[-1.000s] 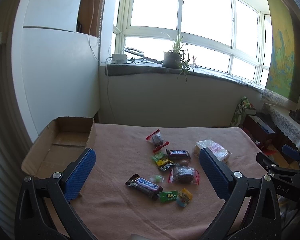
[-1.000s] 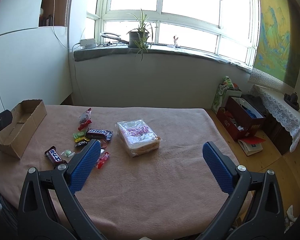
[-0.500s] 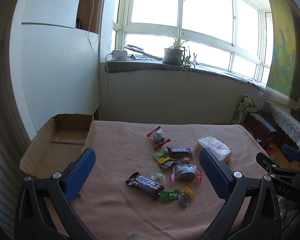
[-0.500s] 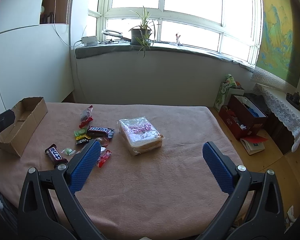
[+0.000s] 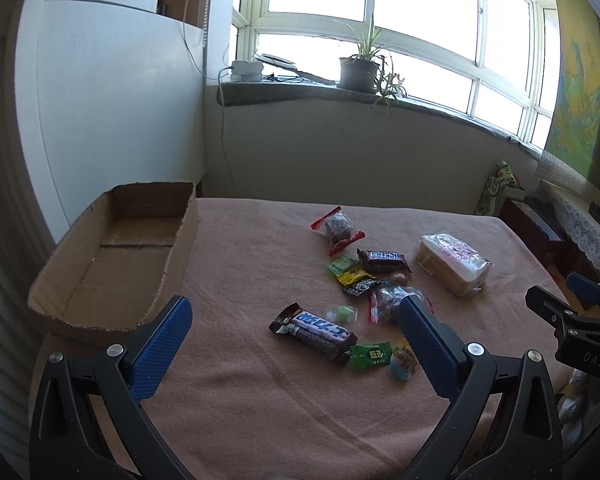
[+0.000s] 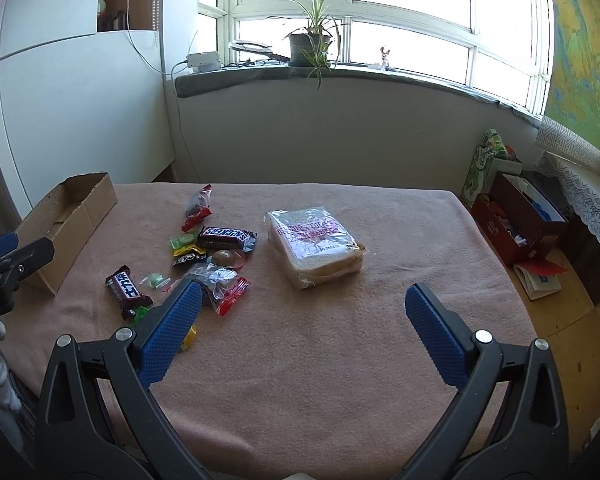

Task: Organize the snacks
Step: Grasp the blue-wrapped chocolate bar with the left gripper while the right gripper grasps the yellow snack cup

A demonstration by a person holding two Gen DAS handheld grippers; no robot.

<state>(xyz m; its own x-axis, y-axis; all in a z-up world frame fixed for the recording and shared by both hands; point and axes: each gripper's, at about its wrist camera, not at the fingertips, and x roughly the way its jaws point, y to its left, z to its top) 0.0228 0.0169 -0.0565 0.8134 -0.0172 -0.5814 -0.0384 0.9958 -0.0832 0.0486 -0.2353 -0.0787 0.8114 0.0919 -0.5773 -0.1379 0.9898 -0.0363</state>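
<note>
Crowding risks a double grab: both the left hand-held gripper [image 5: 294,338] and right hand-held gripper [image 6: 300,308] gape empty, while small candies [image 5: 356,280] at frame centre touch the chocolate bar [image 5: 314,330].

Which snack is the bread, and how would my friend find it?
Start at the pink-covered table and find the pile of small candies. The bagged bread lies just right of that pile, apart from it, on the side away from the cardboard box. It is the biggest snack: a clear bag with pink print over pale slices.
</note>
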